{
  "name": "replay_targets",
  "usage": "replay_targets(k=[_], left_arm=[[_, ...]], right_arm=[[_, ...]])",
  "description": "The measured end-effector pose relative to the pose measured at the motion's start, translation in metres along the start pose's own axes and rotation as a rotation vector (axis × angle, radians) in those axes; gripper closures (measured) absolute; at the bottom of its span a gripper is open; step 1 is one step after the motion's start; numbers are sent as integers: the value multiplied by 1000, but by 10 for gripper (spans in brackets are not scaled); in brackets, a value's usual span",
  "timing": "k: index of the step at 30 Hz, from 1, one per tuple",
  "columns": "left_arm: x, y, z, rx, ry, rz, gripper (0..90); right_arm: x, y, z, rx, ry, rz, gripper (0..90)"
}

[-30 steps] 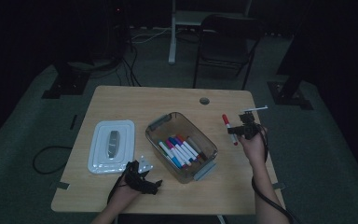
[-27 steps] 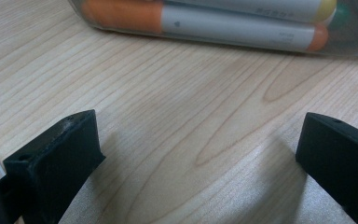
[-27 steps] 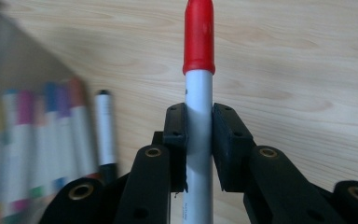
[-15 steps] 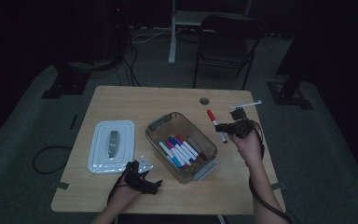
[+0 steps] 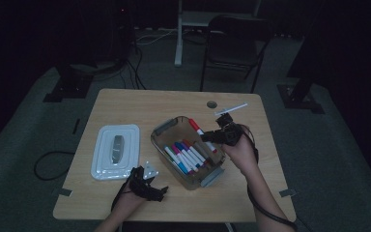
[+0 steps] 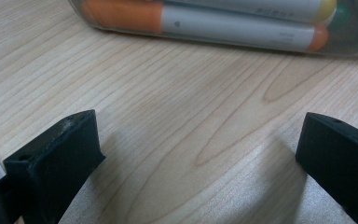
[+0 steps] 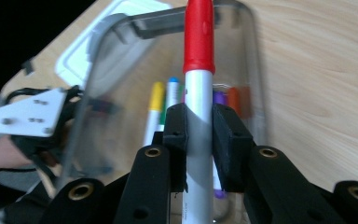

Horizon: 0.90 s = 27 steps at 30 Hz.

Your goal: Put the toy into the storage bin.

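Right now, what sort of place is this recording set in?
Probably a dim lab or studio set up for recording: a lone wooden table on grey carpet, cables trailing across the floor, stand bases around it, and a folding chair behind.

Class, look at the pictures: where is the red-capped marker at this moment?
The red-capped marker is clamped in the right gripper, held over the far right corner of the clear bin of markers.

One clear bin (image 5: 174, 126); one lid (image 5: 104, 166); two tongs
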State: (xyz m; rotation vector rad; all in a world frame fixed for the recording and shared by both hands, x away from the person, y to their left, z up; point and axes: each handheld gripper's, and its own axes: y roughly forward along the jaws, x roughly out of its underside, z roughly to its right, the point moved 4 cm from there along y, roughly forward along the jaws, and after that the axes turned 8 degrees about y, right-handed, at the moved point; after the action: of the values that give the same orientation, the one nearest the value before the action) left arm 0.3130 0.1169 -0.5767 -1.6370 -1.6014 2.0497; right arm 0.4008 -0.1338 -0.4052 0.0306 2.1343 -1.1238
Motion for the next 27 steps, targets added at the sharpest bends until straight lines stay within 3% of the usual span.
replay_targets(k=[4,16,27], left_arm=[[0,0,0,0,0,1,4],[0,0,0,1,1,-1,4],[0,0,0,1,0,-1,5]], right_arm=[[0,19,-13,-14,-39,-63,764],[4,68,-42,-59,-87,-198,764],[4,97,-47,-59,-84,-279,764]])
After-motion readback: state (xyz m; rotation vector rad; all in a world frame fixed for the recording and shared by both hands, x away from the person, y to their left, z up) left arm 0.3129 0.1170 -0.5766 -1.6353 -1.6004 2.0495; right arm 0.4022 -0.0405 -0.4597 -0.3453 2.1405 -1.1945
